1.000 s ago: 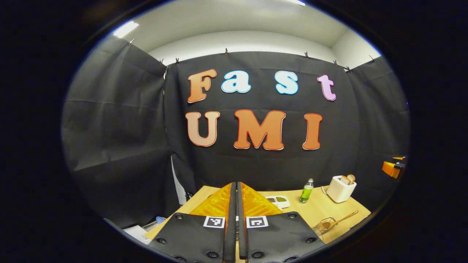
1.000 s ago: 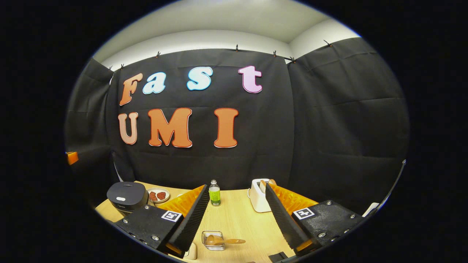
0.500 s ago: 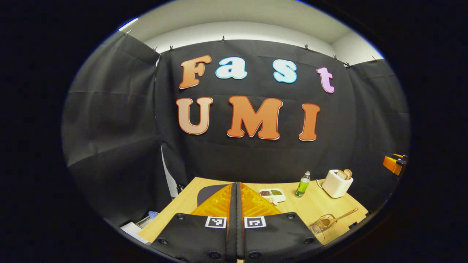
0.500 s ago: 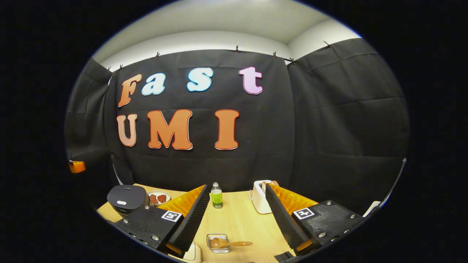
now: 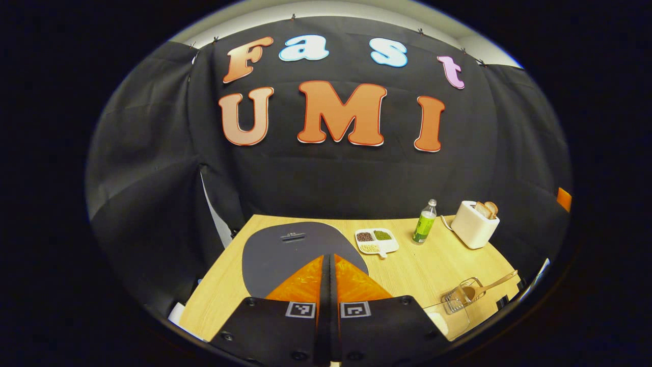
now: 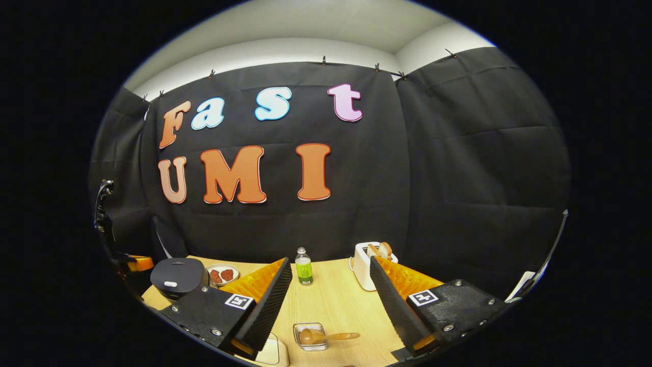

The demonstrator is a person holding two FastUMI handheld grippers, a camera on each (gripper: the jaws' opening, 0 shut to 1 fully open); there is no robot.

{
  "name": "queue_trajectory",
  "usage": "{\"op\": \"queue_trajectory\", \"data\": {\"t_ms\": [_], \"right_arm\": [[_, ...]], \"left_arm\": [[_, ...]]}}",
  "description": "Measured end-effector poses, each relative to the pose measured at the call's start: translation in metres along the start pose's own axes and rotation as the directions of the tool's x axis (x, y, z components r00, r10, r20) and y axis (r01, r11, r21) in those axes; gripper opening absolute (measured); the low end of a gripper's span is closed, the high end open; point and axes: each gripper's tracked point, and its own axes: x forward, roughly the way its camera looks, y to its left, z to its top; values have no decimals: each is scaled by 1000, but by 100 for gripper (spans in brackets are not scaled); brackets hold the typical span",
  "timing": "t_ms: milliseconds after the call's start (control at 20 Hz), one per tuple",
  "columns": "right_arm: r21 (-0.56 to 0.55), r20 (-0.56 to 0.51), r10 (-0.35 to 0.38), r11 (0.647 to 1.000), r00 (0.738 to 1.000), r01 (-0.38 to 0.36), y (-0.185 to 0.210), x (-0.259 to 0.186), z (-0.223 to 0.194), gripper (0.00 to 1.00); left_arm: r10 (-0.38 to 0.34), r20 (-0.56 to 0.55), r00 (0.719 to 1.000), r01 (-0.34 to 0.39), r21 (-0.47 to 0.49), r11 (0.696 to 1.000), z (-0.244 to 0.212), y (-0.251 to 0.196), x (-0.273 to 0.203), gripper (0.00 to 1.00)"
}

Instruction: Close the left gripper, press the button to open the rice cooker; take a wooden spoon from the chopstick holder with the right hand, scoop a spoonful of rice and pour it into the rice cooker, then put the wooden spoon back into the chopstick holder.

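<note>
The dark grey, round-lidded rice cooker (image 5: pixel 285 250) now sits directly ahead of and below my left gripper (image 5: pixel 329 265), whose fingers are pressed flat together with nothing between them. A second ago only the wall and the table's far edge lay ahead of it; I have tipped it down and forward, so the matte lid spreads out under the tips. I judge I am lined up for the button press, though contact is not made, and the lid looks shut.

In the right gripper view the cooker (image 6: pixel 178 274) lies left of my right gripper (image 6: pixel 331 306), its pale button (image 6: pixel 170 284) on the near lip. That gripper stands wide open and empty, hardly moved. Between its fingers and low down is the clear square chopstick holder (image 6: pixel 309 336) with the smooth wooden spoon (image 6: pixel 326 336) lying tilted in it, handle to the right.

Farther ahead on the light wooden table (image 6: pixel 331 300) stand a green plastic bottle (image 6: pixel 304 269) and a glossy cream toaster (image 6: pixel 365 265) with bread.
</note>
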Motion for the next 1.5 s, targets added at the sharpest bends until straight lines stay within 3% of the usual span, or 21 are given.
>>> {"op": "queue_trajectory", "data": {"t_ms": [100,250,300,400,450,600,750,900,1150,1500], "right_arm": [[1,-6,-7,1000,1000,7,-2,-2,-3,95],[-2,-18,-21,1000,1000,21,-4,-2,-6,95],[1,-16,-19,1000,1000,19,-2,-3,-5,95],[-3,-15,-17,1000,1000,17,-2,-3,-6,95],[-6,-16,-18,1000,1000,17,-1,-3,-6,95],[-5,-20,-9,1000,1000,8,3,-2,-8,95],[-4,-24,-11,1000,1000,11,3,-2,-11,95],[4,-35,-7,1000,999,7,3,-5,-17,95],[17,-30,-5,1000,1000,6,-2,-13,-16,95],[53,-2,3,999,1000,-3,-11,-25,-16,95]], "left_arm": [[6,-34,999,-6,-2,1000,-16,2,16,1],[3,-102,995,-6,-25,1000,-44,2,33,1],[10,-117,993,-14,-26,1000,-50,4,37,7],[10,-143,990,-15,-36,999,-63,7,41,1],[11,-155,988,-17,-38,999,-67,7,43,4],[14,-157,988,-18,-28,999,-68,11,45,4],[-5,-198,980,-11,-80,997,-82,11,48,5],[-25,-209,978,16,-46,999,-81,10,46,5],[16,-151,988,-17,-3,1000,-55,10,36,4],[45,68,997,-43,-30,999,44,15,-10,1]]}}
